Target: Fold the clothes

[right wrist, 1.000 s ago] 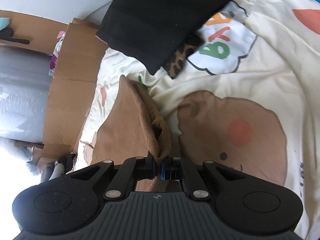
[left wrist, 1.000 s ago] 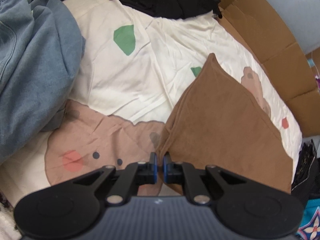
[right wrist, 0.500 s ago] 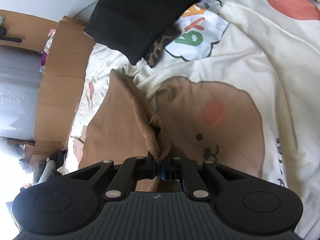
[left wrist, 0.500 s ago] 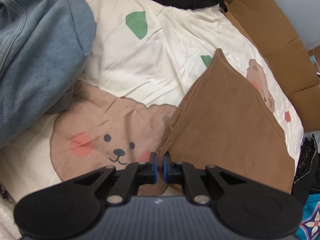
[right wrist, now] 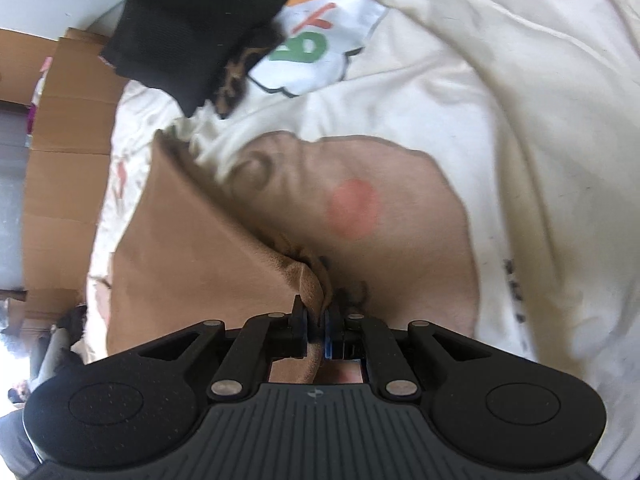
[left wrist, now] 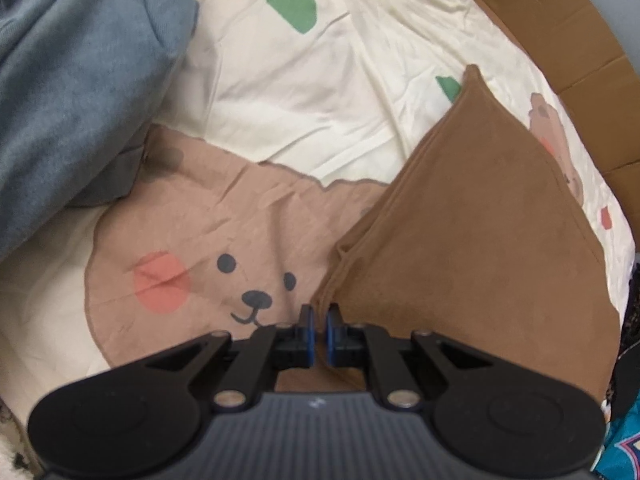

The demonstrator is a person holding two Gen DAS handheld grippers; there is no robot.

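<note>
The left hand-held gripper [left wrist: 319, 322] has its jaws drawn nearly together, pinching a corner of the brown garment [left wrist: 480, 240] between the blue pads. From that corner the cloth spreads away in a folded, roughly triangular sheet, lying flat on the bed sheet [left wrist: 320, 100], a cream cover printed with a bear's face and green patches. The garment sits toward the side of the bed that borders the cardboard [left wrist: 560, 40].

The right hand-held gripper [right wrist: 318, 320] grips another bunched corner of the same brown garment [right wrist: 192, 240]; its jaws are just starting to open, with the cloth still caught between the pads.

A blue-grey garment [left wrist: 80, 80] is heaped at the opposite side of the bed from the cardboard, apart from the brown one. A black garment [right wrist: 200, 20] lies at the far edge of the bed, over a leopard-print piece [right wrist: 236, 80].
</note>
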